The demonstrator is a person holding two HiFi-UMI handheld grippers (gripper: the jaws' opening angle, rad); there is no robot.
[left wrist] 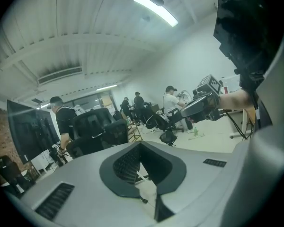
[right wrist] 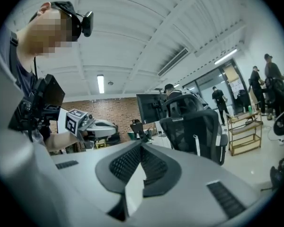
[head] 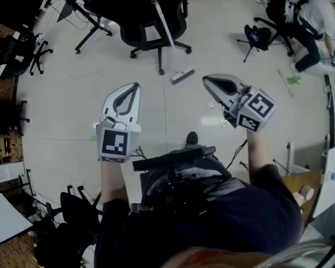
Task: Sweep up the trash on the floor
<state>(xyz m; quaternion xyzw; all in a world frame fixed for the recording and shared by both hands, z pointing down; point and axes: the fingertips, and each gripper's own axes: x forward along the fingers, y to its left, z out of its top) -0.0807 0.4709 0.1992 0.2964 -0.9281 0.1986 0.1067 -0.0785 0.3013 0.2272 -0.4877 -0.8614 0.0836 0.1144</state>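
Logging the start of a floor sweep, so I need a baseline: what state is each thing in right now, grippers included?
Left gripper: shut, empty.
Right gripper: shut, empty.
Black office chair: upright on the floor.
Grey brush head: lying flat on the floor, nothing touching it.
Paper scraps: loose on the floor, not yet swept.

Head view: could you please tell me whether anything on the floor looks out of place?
Yes. Pale scraps lie loose on the floor beside the right gripper. A grey brush-like tool lies flat near the office chair, seemingly dropped rather than stored.
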